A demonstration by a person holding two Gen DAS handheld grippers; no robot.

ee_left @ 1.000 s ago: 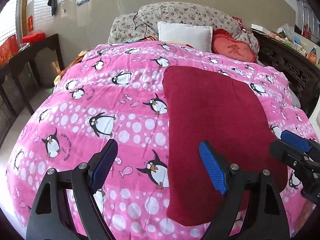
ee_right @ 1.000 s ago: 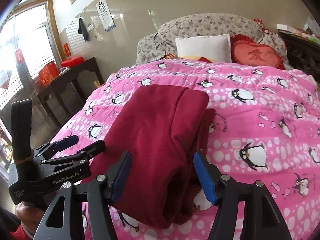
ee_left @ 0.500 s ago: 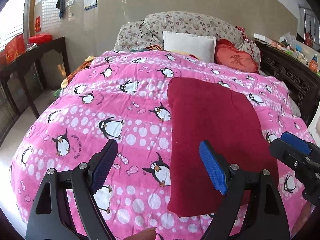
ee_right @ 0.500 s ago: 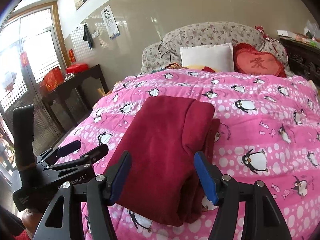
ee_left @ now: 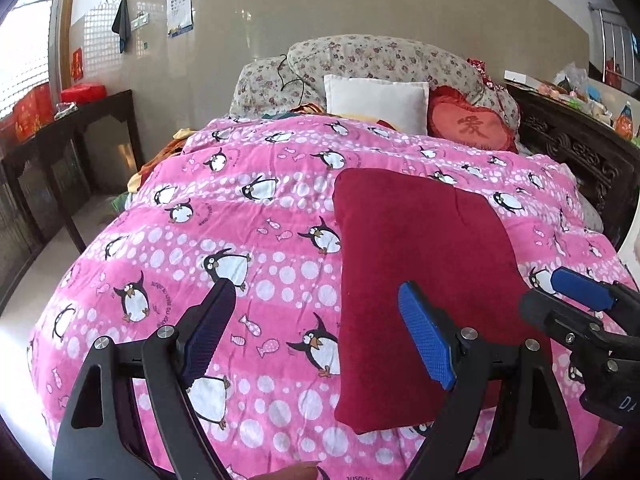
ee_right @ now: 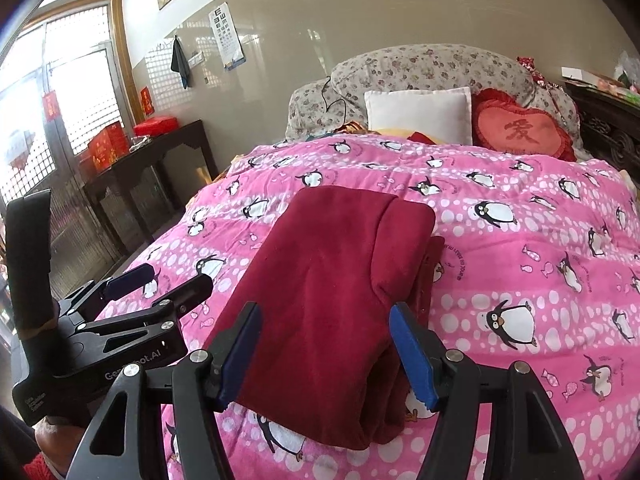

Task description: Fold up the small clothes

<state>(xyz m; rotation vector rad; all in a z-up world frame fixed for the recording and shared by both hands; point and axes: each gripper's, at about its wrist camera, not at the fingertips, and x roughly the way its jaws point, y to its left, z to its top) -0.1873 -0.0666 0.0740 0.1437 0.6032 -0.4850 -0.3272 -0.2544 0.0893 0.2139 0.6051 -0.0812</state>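
A dark red garment [ee_left: 420,264] lies folded into a long rectangle on the pink penguin quilt [ee_left: 260,240]; in the right wrist view the garment [ee_right: 332,288] shows stacked layers along its right edge. My left gripper [ee_left: 320,332] is open and empty, held above the quilt at the garment's near left edge. My right gripper [ee_right: 324,352] is open and empty, held above the garment's near end. Each gripper shows in the other's view: the right one [ee_left: 568,300] at the garment's right, the left one [ee_right: 160,284] at its left.
A white pillow [ee_left: 376,100], a red heart cushion [ee_left: 472,128] and floral pillows [ee_left: 380,60] lie at the bed head. A dark wooden side table [ee_right: 152,160] with red boxes stands at the left. A carved dark headboard [ee_left: 580,152] runs along the right.
Both grippers have pulled back and risen away from the folded garment, so more of the bed and room shows. The garment has not moved.
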